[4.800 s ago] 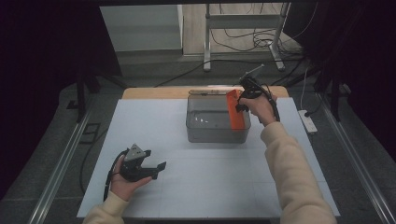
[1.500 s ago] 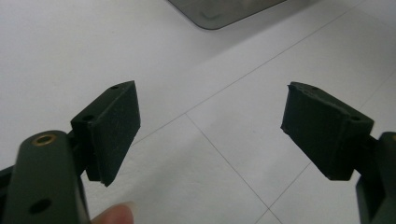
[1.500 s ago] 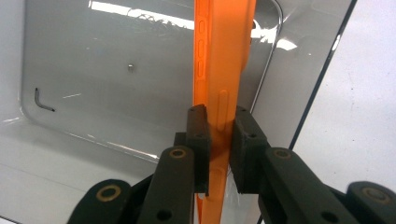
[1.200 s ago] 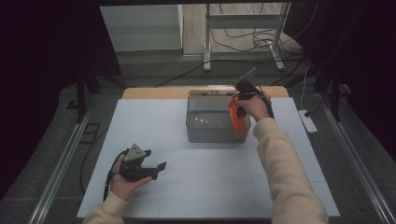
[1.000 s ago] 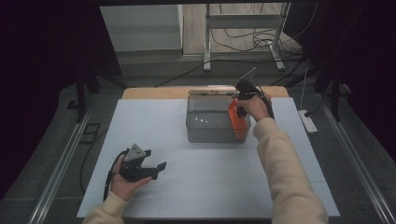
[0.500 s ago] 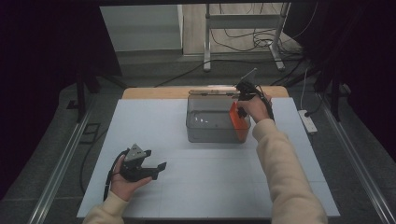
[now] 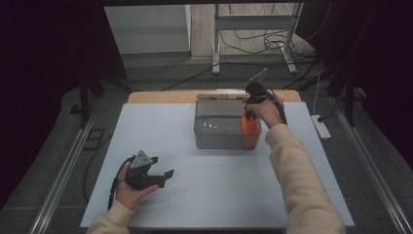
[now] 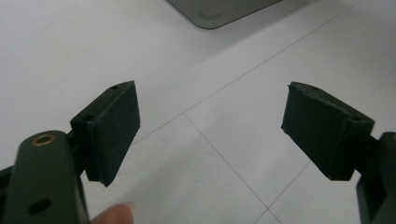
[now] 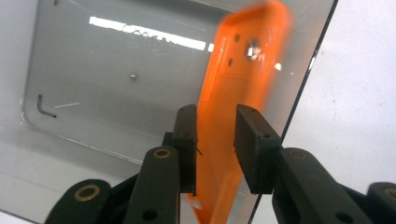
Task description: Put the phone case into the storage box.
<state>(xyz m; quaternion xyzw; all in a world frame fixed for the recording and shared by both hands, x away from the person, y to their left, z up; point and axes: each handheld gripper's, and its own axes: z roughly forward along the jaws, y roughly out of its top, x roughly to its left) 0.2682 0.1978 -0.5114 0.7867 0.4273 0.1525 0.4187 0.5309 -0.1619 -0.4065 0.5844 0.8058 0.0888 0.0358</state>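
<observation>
Your right gripper (image 9: 215,144), jaws just parting, straddles the orange plastic plate (image 9: 238,93) leaning inside the grey bin's (image 7: 214,136) right wall; open fully before lifting. Left gripper (image 8: 212,135) idles open.

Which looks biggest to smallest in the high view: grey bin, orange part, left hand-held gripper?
1. Grey bin, clearly largest.
2. Left hand-held gripper.
3. Orange part, partly hidden in the bin; it and the nearer gripper look close, so that order is unsure.

High overhead, two close jaw-cameras, sharing bin (image 7: 225,129)
</observation>
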